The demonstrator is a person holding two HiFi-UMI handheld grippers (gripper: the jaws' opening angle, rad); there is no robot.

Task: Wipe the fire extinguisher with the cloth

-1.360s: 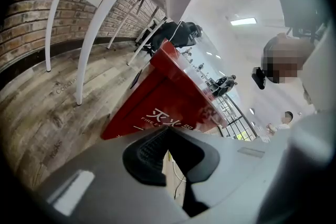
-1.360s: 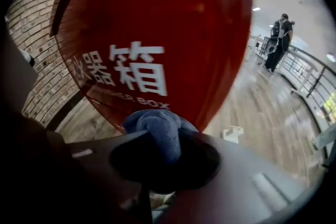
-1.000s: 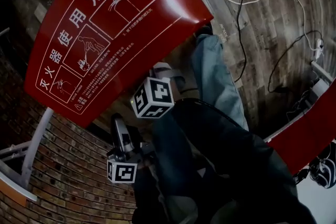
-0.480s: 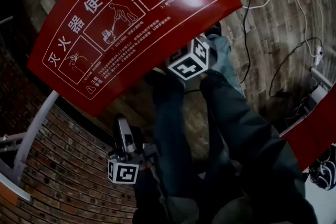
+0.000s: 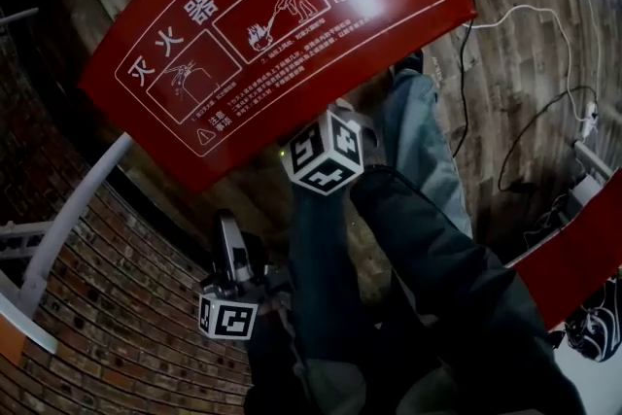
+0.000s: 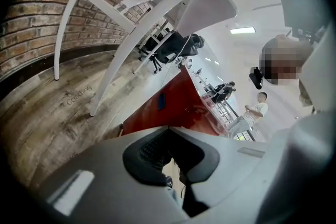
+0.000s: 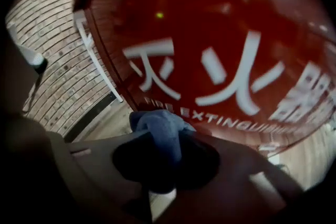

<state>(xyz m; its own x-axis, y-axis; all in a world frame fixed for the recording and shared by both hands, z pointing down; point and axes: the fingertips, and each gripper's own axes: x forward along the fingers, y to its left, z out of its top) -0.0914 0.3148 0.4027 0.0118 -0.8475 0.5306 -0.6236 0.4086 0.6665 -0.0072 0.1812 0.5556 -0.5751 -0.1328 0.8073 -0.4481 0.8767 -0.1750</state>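
Brickwork point(image 5: 107, 326) at far left, with a white rail point(image 5: 73, 219) slanted across it. Just right of that, left gripper point(image 5: 225, 233) low down, jaws together on nothing, bare wooden floor point(image 6: 47, 113) ahead. Above, red fire extinguisher point(image 5: 282, 24), lower edge overhanging the right gripper point(image 7: 168, 136). Clenched there on blue cloth point(image 7: 160, 126), close under the lettered face, contact unclear. Further right, cables point(image 5: 457, 102) trailing over the same floor.

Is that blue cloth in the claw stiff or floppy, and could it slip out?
Probably floppy: the blue cloth bunches in soft folds between the jaws of the right claw. Pinched there in a thick wad, it seems unlikely to slip.
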